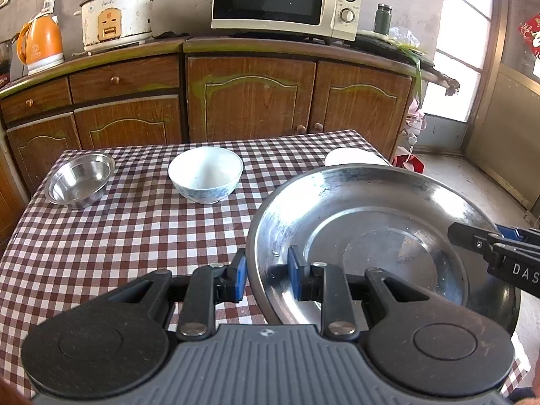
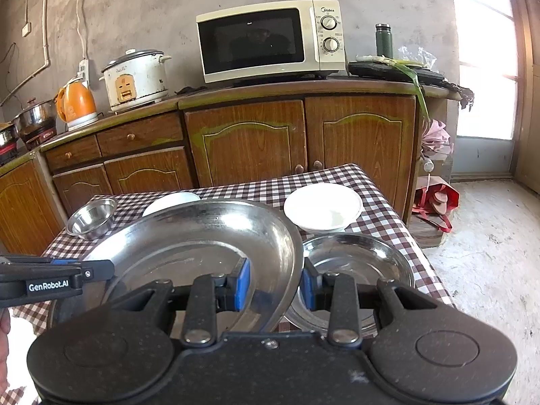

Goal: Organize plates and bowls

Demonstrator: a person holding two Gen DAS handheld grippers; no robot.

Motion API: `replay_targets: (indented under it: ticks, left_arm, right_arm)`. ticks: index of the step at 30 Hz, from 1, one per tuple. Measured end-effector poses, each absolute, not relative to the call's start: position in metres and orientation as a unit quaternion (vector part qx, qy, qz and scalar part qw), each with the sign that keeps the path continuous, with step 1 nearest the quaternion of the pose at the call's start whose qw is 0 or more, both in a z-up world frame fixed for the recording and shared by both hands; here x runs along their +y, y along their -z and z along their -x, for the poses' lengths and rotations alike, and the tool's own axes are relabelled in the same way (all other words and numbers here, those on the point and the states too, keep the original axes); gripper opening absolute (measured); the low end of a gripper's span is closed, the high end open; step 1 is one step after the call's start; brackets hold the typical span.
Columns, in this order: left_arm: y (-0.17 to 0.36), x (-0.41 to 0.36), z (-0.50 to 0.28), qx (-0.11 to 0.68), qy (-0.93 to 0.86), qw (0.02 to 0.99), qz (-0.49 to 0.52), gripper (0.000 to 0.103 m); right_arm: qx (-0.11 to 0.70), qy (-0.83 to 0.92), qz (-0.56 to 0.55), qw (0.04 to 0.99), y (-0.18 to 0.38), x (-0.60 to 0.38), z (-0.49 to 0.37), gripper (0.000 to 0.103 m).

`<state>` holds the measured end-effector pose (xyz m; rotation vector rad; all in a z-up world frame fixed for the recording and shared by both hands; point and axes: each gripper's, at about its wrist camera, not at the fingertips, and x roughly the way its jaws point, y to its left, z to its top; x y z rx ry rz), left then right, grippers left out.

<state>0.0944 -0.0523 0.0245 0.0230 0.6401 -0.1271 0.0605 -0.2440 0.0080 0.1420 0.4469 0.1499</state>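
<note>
between both grippers' pads (image 1: pixel 297 278) sits the steel plate (image 1: pixel 371 236).

Large steel plate (image 1: pixel 371 222): shiny, shallow, tilted, raised off the checked table (image 1: pixel 135 236). You see, rel. to it: second steel plate (image 2: pixel 357 260) flat just beyond its right rim; white plate (image 2: pixel 324 207) behind that; white bowl (image 1: pixel 206 173) & small steel bowl (image 1: pixel 81 179) upright, far left.

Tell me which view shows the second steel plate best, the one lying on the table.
The right wrist view. There the second steel plate lies on the checked table, just below the white dish, partly covered by the held plate and the right tool. The left wrist view does not show it.
</note>
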Motion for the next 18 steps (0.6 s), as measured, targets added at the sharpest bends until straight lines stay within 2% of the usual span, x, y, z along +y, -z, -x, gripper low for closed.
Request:
replay_targets:
  ticks: [18]
  left_arm:
    - [-0.025,-0.053,-0.072,0.308,0.06,0.949,-0.014,0.027]
  right_arm:
    - [0.213,-0.08,-0.07,0.971,-0.009,-0.246,-0.038,0.04]
